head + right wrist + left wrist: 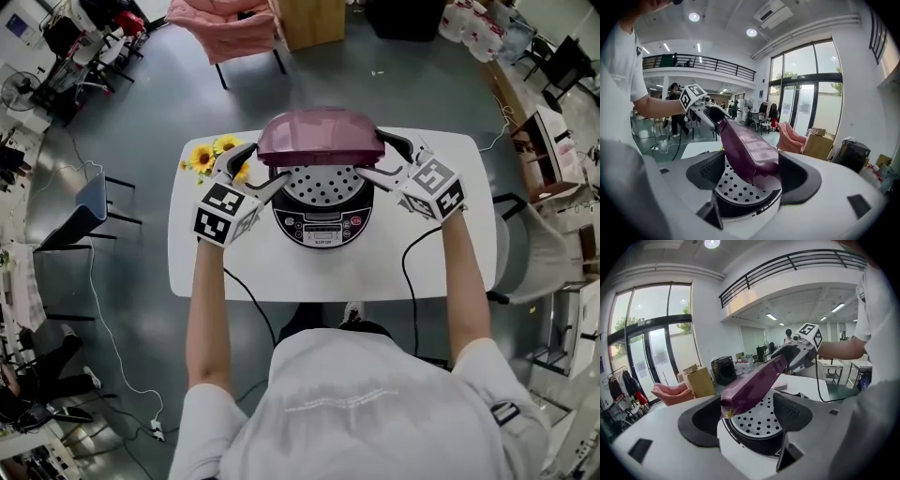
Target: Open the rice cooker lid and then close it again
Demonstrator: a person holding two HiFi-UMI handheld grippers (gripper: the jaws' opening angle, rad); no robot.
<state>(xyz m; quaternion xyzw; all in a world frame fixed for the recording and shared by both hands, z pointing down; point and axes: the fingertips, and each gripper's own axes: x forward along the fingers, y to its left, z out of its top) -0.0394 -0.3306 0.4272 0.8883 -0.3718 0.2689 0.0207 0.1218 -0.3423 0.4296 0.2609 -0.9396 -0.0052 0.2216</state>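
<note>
A rice cooker (322, 225) stands on the white table (234, 272). Its maroon lid (321, 138) is raised at a slant over the perforated inner plate (323, 186). My left gripper (262, 171) is at the lid's left end and my right gripper (382, 159) at its right end. In the left gripper view the lid's corner (754, 383) lies between the wide jaws of the left gripper (747, 401), close to the left one, with a gap on the other side. In the right gripper view the lid (747, 150) likewise sits inside the spread jaws of the right gripper (752, 161), unpressed.
Yellow sunflowers (211, 155) lie at the table's back left by the cooker. Black cables (248, 305) trail off the front edge. A pink chair (225, 28) and a cardboard box (311, 21) stand beyond the table, and a blue chair (84, 211) to its left.
</note>
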